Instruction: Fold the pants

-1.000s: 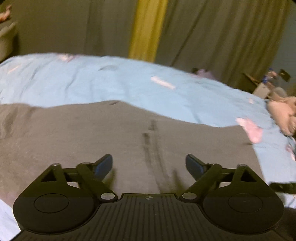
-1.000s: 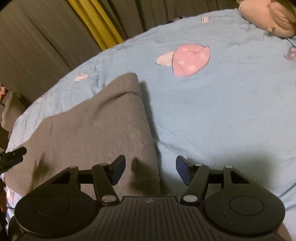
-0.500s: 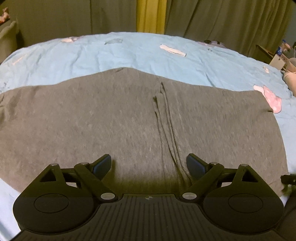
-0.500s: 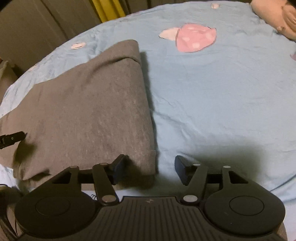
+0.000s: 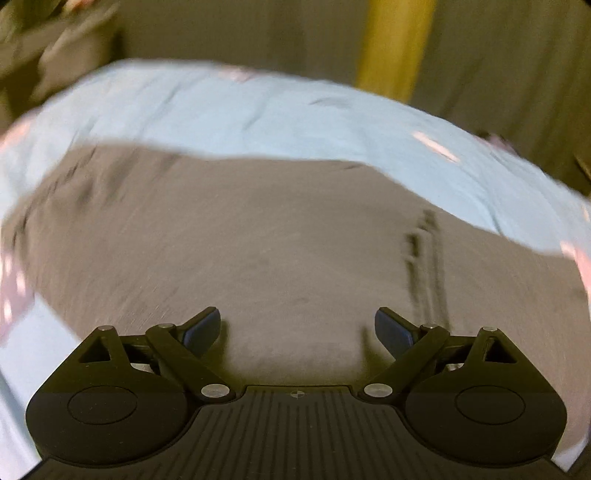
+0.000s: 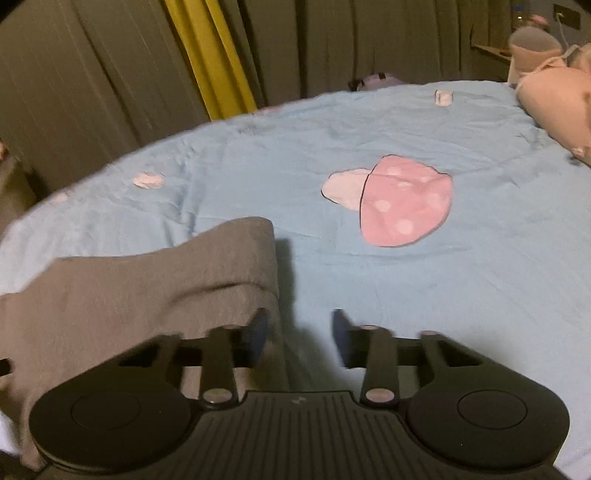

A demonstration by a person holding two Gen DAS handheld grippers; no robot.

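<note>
Where the grey pants (image 5: 258,251) lie spread on the bed (image 5: 258,122), their far edge runs as a curved line against the light blue sheet, with open sheet beyond it up to the drab curtains (image 5: 229,33) and a yellow strip (image 5: 399,44) between them. Left wrist view: the left tool (image 5: 297,332) hangs over the middle of the cloth with its jaws set wide and nothing between them; a dark seam or crease (image 5: 424,266) runs away from the near right. This view is blurred, and the left and right ends of the garment cannot be read cleanly.

Right wrist view: the right tool (image 6: 297,336) sits at the right-hand edge of the pants (image 6: 147,288). Its jaws have just been closing, yet a clear gap shows between the blue pads (image 6: 258,328); the cloth edge lies at the left pad, and whether it is caught between the two I cannot tell. A fold corner (image 6: 258,229) stands raised just beyond that pad. To the right and far side the sheet (image 6: 461,295) is open, bearing a pink mushroom print (image 6: 402,203).

Only the right view shows the garment's side edge, the mushroom print, and a pale plush object (image 6: 554,107) at the far right of the bed. Only the left view shows the seam and the full far edge.
</note>
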